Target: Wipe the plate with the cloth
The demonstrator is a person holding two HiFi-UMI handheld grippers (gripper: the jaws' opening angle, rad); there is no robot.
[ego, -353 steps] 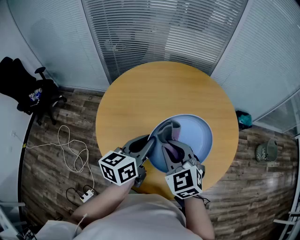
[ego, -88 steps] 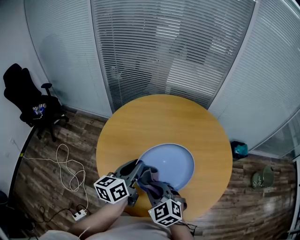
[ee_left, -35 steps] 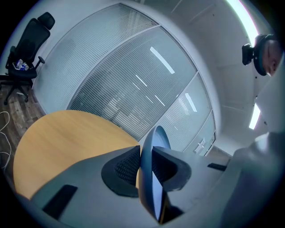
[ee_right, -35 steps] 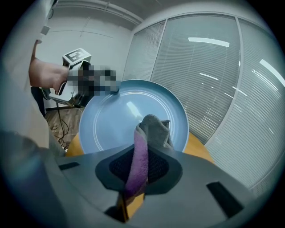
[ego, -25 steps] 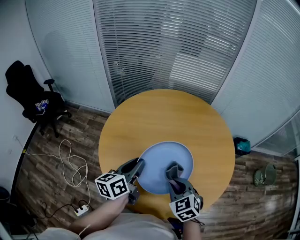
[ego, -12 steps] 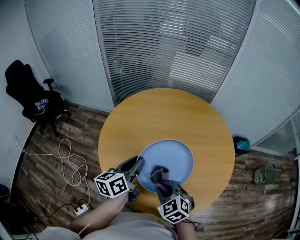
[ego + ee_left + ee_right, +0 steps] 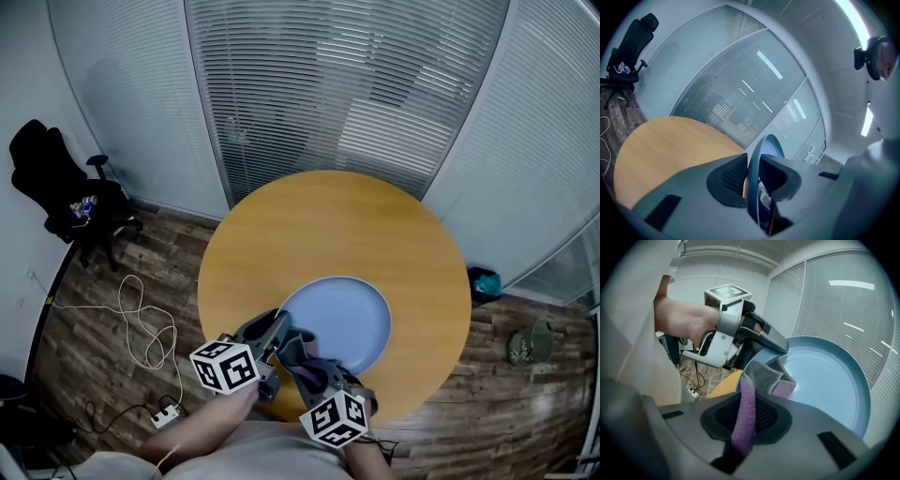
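A light blue plate [image 7: 342, 319] lies on the round wooden table [image 7: 328, 225], near its front edge. My left gripper [image 7: 277, 325] is shut on the plate's left rim; in the left gripper view the rim [image 7: 754, 154] runs edge-on between the two pads of the left gripper [image 7: 752, 176]. My right gripper [image 7: 305, 356] is shut on a grey and purple cloth [image 7: 293, 342]. The cloth [image 7: 757, 378] rests bunched on the plate's near left part [image 7: 825, 380], close beside the left gripper [image 7: 750, 341].
A black office chair [image 7: 56, 187] stands at the far left on the wood floor. White cables [image 7: 141, 319] and a power strip [image 7: 167, 412] lie left of the table. Walls with blinds [image 7: 328, 84] curve behind it. A teal object [image 7: 486, 281] sits on the floor at the right.
My right gripper has swept the cloth leftward across the plate's near part, from the near right rim to beside the left gripper. The left gripper has kept still on the rim.
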